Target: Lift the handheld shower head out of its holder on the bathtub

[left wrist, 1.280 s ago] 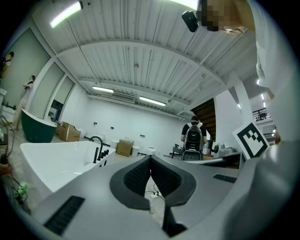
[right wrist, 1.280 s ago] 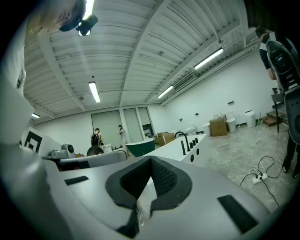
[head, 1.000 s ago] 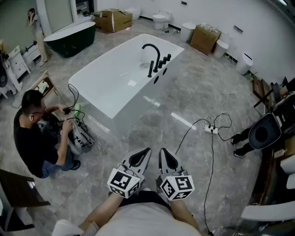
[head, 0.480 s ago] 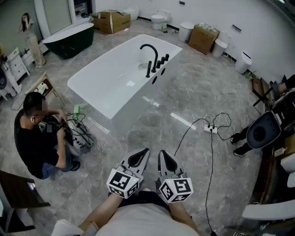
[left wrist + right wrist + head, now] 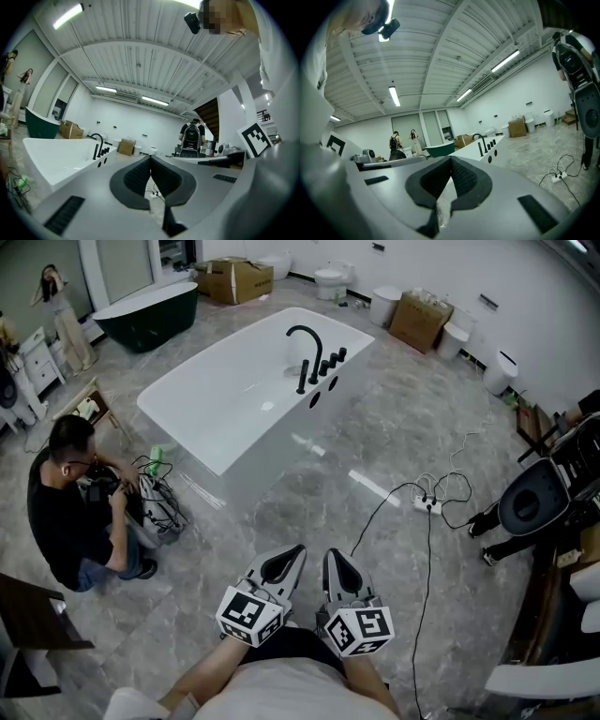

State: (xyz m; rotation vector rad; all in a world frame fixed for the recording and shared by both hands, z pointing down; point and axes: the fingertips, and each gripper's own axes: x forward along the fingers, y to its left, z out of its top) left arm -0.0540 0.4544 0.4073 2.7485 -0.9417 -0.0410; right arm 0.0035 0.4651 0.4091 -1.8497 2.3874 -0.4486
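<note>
The left gripper [image 5: 298, 548] and the right gripper [image 5: 329, 552] are held side by side and point level. Both are clenched on nothing, with the pads of each meeting at the tips.

Well ahead of them, slightly to the left, stands one white bathtub [image 5: 272, 442]. On its near rim is the handheld shower head [image 5: 302, 379], a slim black stick upright in its holder with its long axis vertical. Just beside it are one arched black spout [image 5: 307, 334] and three black knobs [image 5: 333, 360] in a row.

Left of the left gripper, one person [image 5: 61, 512] crouches on the floor. Beyond the white tub sits one dark green tub [image 5: 145, 315].
</note>
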